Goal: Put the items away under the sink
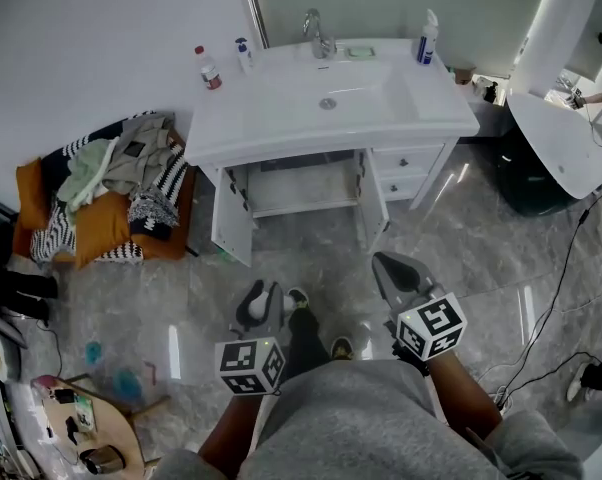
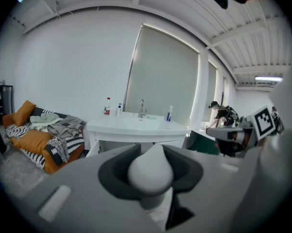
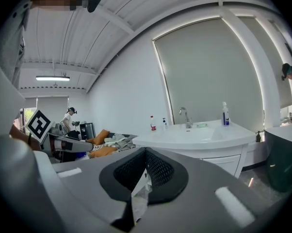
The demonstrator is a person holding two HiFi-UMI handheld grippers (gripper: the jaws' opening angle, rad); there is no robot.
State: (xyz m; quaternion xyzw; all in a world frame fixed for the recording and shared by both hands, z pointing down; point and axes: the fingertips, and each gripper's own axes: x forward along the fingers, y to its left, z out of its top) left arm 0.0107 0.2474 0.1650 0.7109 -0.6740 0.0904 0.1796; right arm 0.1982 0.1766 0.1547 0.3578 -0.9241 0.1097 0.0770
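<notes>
The white sink vanity (image 1: 281,118) stands ahead with both cabinet doors swung open onto a bare shelf (image 1: 301,190). On its counter stand a red-capped bottle (image 1: 209,68), a small white pump bottle (image 1: 243,54) and a blue-and-white bottle (image 1: 427,38); a green soap dish (image 1: 360,52) lies by the faucet (image 1: 319,33). Both grippers hover low over the floor, well short of the vanity. My left gripper (image 1: 259,308) (image 2: 153,171) is shut, with a white rounded tip showing between its dark pads. My right gripper (image 1: 401,280) (image 3: 145,171) is shut on nothing.
An orange couch piled with clothes (image 1: 111,188) lies left of the vanity. A white curved tub edge (image 1: 556,143) and a dark bin (image 1: 531,183) stand at the right. A black cable (image 1: 551,308) crosses the marble floor. A round wooden table (image 1: 91,433) is at bottom left.
</notes>
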